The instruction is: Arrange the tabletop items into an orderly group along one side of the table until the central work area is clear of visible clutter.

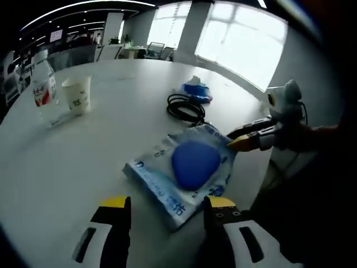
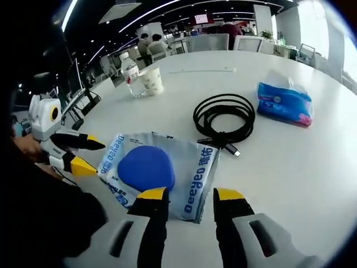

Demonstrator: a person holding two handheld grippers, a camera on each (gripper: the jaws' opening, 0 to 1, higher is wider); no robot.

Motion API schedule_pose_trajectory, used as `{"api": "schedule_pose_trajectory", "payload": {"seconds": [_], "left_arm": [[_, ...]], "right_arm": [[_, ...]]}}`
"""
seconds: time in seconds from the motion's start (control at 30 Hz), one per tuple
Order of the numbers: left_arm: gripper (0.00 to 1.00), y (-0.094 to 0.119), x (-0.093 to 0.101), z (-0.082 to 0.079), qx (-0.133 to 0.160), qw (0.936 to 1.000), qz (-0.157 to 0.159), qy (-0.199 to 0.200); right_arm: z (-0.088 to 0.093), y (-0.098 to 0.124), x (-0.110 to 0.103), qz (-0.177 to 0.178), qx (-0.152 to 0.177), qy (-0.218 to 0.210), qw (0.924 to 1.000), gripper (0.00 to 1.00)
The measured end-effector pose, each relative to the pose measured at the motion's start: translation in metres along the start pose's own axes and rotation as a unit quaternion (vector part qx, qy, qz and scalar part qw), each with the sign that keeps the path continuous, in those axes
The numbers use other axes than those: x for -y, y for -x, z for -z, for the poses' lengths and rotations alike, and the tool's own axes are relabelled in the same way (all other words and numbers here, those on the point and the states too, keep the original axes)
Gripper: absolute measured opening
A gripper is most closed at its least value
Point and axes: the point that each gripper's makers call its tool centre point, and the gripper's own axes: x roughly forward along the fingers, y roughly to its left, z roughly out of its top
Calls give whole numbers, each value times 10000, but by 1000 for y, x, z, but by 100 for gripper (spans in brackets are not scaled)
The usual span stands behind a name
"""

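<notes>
Left gripper view: the left gripper (image 1: 166, 204) has its 2 yellow-tipped jaws spread, pinching nothing, and the wipes pack (image 1: 181, 170) lies on the white table (image 1: 111, 139) just ahead of them, its near corner reaching into the gap between the tips. A blue domed lid (image 1: 195, 163) sits on top of the pack. At the pack's far right corner the right gripper (image 1: 241, 139) comes in from the right, its 2 jaws parted a little with the tips at the pack's edge; whether they touch it I cannot tell. Beyond the pack lies a coiled black cable (image 1: 185, 107), and past that a small blue tissue packet (image 1: 196, 91). Far left, near the table's edge, a clear plastic bottle (image 1: 43, 86) with a red label stands upright just beside a paper cup (image 1: 77, 95); what is in the cup is hidden.

In the right gripper view the right gripper (image 2: 189, 196) also has its jaws spread, with the near edge of the wipes pack (image 2: 162, 167) between and just beyond the tips. The blue lid (image 2: 146, 167) sits left of the pack's middle. The left gripper (image 2: 89, 153) shows at the pack's left edge, its jaws apart. The black cable (image 2: 224, 118) lies just beyond the pack, the tissue packet (image 2: 284, 103) well to its right, and the bottle (image 2: 131, 75) and cup (image 2: 152, 81) stand together at the far side.
</notes>
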Motion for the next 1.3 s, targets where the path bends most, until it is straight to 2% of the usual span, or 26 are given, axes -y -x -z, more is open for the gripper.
{"api": "schedule_pose_trajectory", "payload": {"seconds": [0.03,0.13,0.3,0.43,0.67,0.73,0.93,1.13,1.3], "left_arm": [[45,-1,0,5,-97,9999,3,53],[37,-2,1,7,-108,9998,58,139],[18,-6,-2,14,-303,9991,89,278],[16,-8,1,12,-329,9991,115,246],[9,-12,1,15,-372,9990,197,145],[8,-13,2,16,-371,9990,254,-31],[3,-13,6,14,-355,9988,339,88],[0,-11,8,7,-352,9986,382,-71],[0,-6,10,-6,-169,9988,462,-31]], "right_arm": [[1,0,0,1,1,-36,10000,25],[5,-1,-1,-7,-76,-92,9999,19],[13,-3,2,8,-214,-157,9996,9],[13,-3,1,17,-209,-204,9996,7],[12,-7,2,26,-258,-41,9997,2],[13,-8,3,29,-251,-9,9997,0],[11,-5,-1,70,-191,18,9998,0],[7,1,-3,156,-144,2,9998,0],[-7,11,0,289,44,-62,9996,0]]}}
